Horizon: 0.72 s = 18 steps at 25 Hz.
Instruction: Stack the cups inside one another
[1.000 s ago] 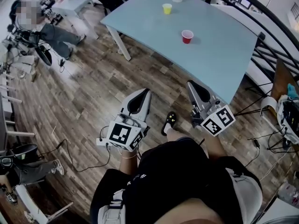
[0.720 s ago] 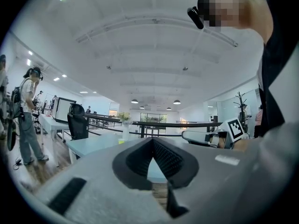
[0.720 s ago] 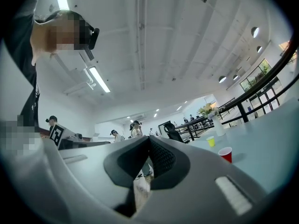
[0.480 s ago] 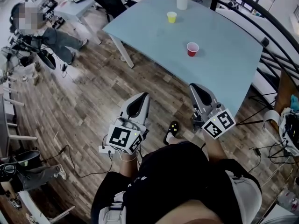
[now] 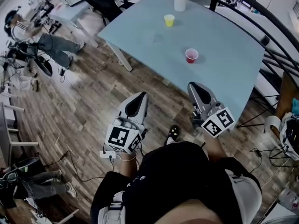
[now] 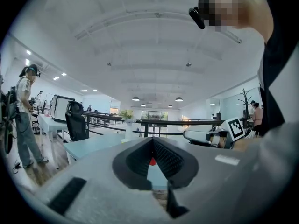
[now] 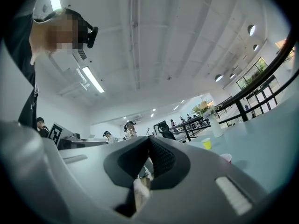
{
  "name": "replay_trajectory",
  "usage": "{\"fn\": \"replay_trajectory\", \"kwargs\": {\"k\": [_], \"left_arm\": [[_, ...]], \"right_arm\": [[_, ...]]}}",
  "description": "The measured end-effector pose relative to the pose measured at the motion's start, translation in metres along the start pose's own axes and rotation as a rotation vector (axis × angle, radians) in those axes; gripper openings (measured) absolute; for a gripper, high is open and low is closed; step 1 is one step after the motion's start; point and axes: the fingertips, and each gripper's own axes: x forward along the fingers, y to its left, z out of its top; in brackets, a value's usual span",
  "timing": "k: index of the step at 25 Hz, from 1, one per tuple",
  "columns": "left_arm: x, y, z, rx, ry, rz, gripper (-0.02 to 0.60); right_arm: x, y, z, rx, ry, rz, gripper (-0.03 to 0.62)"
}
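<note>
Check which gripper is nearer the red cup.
Right. The right gripper is just short of the table edge, nearly in line with the red cup. The left gripper is farther off, over the floor, to the cup's left.

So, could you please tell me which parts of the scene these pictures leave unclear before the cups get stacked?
- Left gripper view: the red cup shows only as a sliver; the left gripper, jaws shut, hides the rest.
- Right gripper view: the right gripper hides the red cup's lower part with its body.
- Head view: the upper edge cuts off the white vase at its top.
- Head view: the yellow cup is too small to see inside.
</note>
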Motion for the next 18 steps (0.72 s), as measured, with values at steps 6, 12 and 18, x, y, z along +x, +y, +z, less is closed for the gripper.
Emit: {"fn": "replay_trajectory", "kwargs": {"k": [6, 12, 18], "left_arm": [[0.032, 0.01, 0.004, 0.009, -0.001, -0.018, -0.017], [0.053, 0.019, 0.004, 0.021, 0.008, -0.02, -0.017], [0.058, 0.028, 0.003, 0.019, 0.025, -0.026, -0.017]], "right_arm": [[0.011, -0.03, 0.005, 0.001, -0.012, -0.03, 0.002], [0.02, -0.053, 0.004, 0.008, -0.013, -0.041, 0.002], [0.022, -0.055, 0.006, -0.015, -0.011, -0.052, 0.002]]}}
